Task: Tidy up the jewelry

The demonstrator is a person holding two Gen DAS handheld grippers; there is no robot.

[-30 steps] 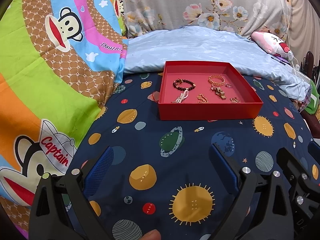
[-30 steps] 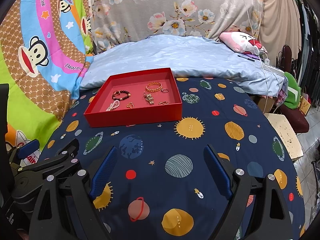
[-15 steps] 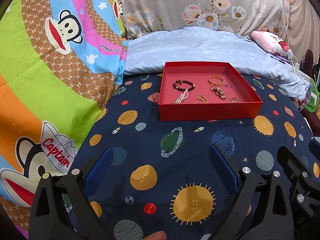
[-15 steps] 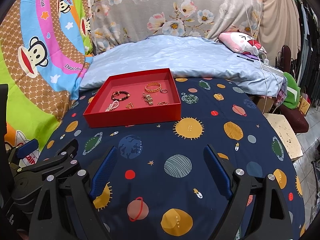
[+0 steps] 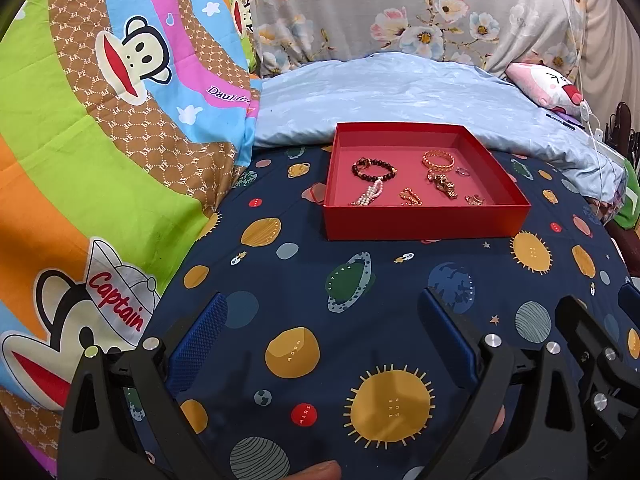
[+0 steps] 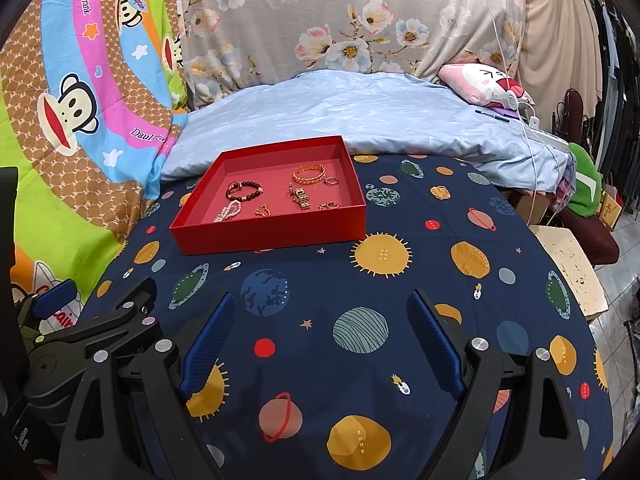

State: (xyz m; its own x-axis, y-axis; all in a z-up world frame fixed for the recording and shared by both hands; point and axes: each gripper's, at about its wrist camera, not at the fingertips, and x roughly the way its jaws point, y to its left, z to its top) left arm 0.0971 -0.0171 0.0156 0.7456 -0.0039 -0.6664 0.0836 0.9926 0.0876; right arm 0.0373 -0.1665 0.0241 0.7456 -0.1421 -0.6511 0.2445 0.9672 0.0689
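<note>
The jewelry is small and light, and I judge it slippery: loose chains and beads can sag or slide from the pads. The dark bead bracelet [image 5: 374, 169] and the gold chain bracelet [image 5: 438, 161] seem best pinched across one side of the ring; the pearl strand [image 5: 368, 196] at its middle. All pieces lie scattered in the shallow red box [image 5: 424, 222] on the planet-print bed cover [image 5: 320, 300]. Left hand-held gripper [image 5: 326, 334] and right hand-held gripper [image 6: 322, 330] hang released, well apart from the box.
</note>
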